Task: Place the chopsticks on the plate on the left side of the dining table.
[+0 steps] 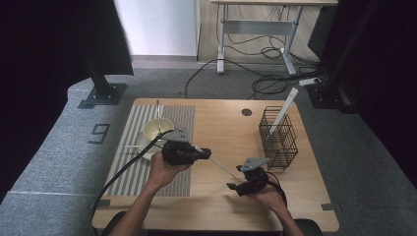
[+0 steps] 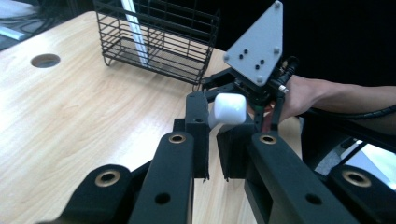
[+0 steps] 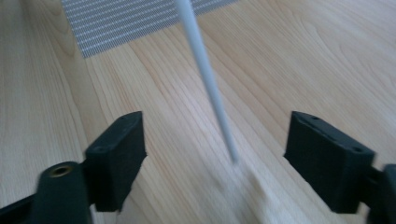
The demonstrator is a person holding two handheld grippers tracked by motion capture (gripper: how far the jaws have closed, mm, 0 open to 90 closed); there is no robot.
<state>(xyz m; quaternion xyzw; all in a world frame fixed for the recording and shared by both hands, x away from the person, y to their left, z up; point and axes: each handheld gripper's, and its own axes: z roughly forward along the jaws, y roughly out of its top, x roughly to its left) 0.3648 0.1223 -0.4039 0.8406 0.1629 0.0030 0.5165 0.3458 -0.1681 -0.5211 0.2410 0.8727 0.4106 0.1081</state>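
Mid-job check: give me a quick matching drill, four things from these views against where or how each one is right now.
Things:
1. white stick
2. wire basket
3. bowl
4. right gripper

States:
A. on the striped mat
B. jaws apart, around the stick's tip
C. clamped at one end by the left gripper
D. standing on bare wood with a white strip leaning in it

Pairs: 1-C, 2-D, 3-A, 4-B
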